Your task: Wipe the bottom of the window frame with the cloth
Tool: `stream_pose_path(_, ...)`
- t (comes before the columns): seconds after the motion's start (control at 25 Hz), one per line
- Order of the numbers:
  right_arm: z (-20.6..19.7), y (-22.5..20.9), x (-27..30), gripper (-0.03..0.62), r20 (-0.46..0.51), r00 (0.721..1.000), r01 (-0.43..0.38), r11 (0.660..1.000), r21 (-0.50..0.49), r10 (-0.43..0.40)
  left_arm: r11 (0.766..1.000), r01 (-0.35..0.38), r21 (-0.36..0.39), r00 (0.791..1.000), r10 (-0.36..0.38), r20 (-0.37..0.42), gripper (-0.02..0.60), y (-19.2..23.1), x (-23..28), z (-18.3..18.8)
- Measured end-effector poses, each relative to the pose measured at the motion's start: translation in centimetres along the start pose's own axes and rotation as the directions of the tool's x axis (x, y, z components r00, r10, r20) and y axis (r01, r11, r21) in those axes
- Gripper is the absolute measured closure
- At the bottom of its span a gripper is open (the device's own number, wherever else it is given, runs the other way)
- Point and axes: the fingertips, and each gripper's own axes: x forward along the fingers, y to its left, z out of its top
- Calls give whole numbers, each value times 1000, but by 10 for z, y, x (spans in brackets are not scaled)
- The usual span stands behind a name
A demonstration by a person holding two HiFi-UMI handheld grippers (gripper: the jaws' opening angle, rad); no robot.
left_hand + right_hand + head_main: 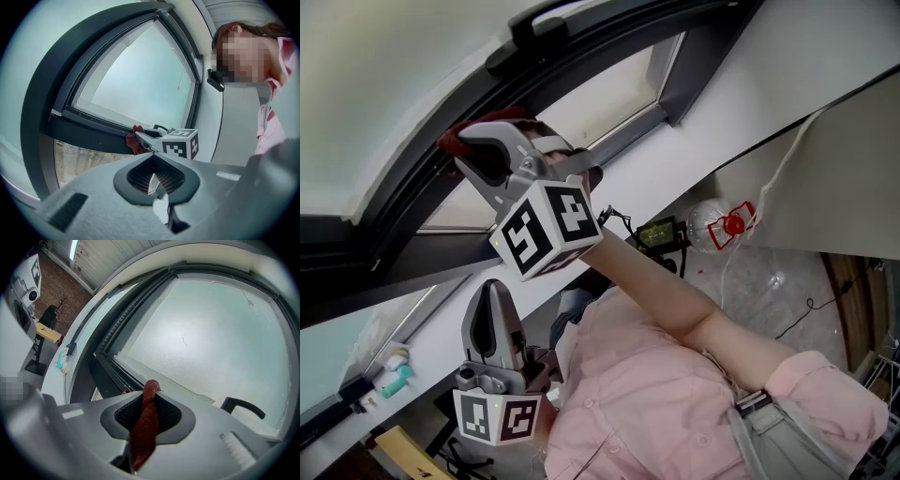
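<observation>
Soft daylight enters through the pale frosted window pane [211, 333]; the dark grey window frame [89, 133] lies shaded. Both gripper views bow heavily, corners black, bottom foreground blurred.

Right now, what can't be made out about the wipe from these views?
1. Cloth contact with the window frame: in the head view the right gripper covers it; in the right gripper view the cloth's own tip hides it.
2. Cloth's full size: bunched between the jaws, lower end behind the gripper body.
3. Dirt on the frame: too fine in every view.
</observation>
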Motion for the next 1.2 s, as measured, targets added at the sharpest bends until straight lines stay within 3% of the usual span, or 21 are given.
stream_pose_path(0.68, 0, 1, -6, 520, 12, 1000, 10, 1000, 3, -10, 1000, 1, -2, 1000, -1, -11, 588, 0, -6, -5)
stream_pose_path(1.2, -8, -18, -13, 520, -19, 1000, 17, 1000, 16, -17, 999, -23, -33, 999, 24, 23, 588, 7, -11, -7)
